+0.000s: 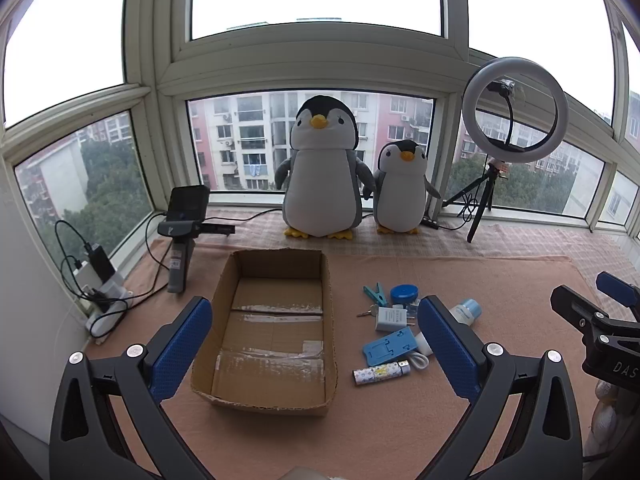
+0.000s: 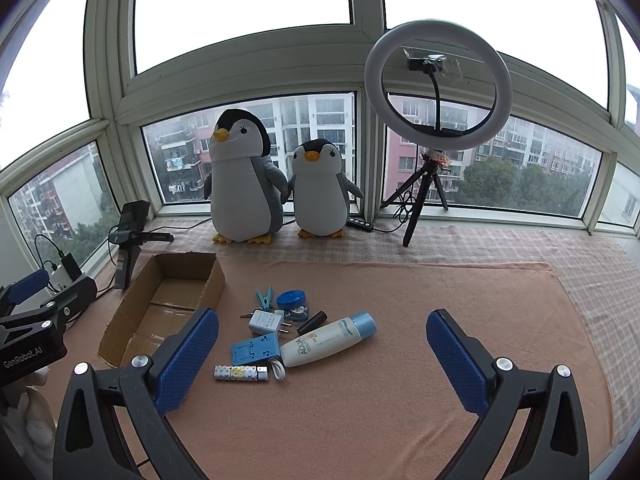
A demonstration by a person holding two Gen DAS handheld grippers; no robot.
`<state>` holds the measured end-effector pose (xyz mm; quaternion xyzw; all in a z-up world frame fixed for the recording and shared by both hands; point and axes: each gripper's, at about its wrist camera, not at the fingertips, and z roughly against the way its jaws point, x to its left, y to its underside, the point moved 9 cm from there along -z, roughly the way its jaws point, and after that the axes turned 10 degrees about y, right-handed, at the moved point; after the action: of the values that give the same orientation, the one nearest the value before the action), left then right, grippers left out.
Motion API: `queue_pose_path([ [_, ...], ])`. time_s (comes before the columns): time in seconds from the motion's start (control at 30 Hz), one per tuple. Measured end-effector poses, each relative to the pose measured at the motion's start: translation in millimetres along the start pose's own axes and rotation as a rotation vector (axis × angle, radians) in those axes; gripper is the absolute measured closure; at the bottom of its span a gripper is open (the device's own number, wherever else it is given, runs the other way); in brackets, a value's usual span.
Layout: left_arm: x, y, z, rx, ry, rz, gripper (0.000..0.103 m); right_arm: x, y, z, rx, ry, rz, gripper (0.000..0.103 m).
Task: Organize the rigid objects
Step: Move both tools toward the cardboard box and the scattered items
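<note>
Since nothing is in the cardboard box (image 1: 276, 332) yet, I judge we're at the very start. My left gripper (image 1: 316, 344) is spread wide with nothing between its pads, hovering over the box. My right gripper (image 2: 322, 356) is likewise wide and unloaded, above the pile on the pink mat (image 2: 400, 400).

Pile sits just right of the box: lotion bottle (image 2: 328, 338), blue phone stand (image 2: 254, 349), patterned tube (image 2: 240, 373), white plug adapter (image 2: 265, 322), teal clothespin (image 2: 265, 297), round blue case (image 2: 292, 299).

Risks, as I read them:
- Items are packed touching each other. Closing on the stand could drag the white cable loop (image 2: 279, 369) or nudge the tube along.
- The bottle is round and lying on its side; an off-centre pinch could roll it or squirt it out.
- Box walls are low and flimsy; clipping the rim on a drop could shove the box.
- Both grippers are near; they could collide over the pile.

View differences: the right wrist shows the whole bottle and a dark cylinder (image 2: 311, 322) behind it. In the left wrist my own right-hand pad hides most of the bottle, but that view shows the box floor fully, tape seams included.
</note>
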<state>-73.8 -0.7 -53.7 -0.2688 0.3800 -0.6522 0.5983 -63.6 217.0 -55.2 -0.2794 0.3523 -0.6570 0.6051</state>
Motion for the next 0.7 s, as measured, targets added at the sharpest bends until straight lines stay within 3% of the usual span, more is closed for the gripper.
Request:
queue_pose_path([
  [0.7,-1.2,0.2,-0.9,0.001,0.000,0.002,0.001,3.5,2.3,0.9,0.004,-0.003,0.000,0.000],
])
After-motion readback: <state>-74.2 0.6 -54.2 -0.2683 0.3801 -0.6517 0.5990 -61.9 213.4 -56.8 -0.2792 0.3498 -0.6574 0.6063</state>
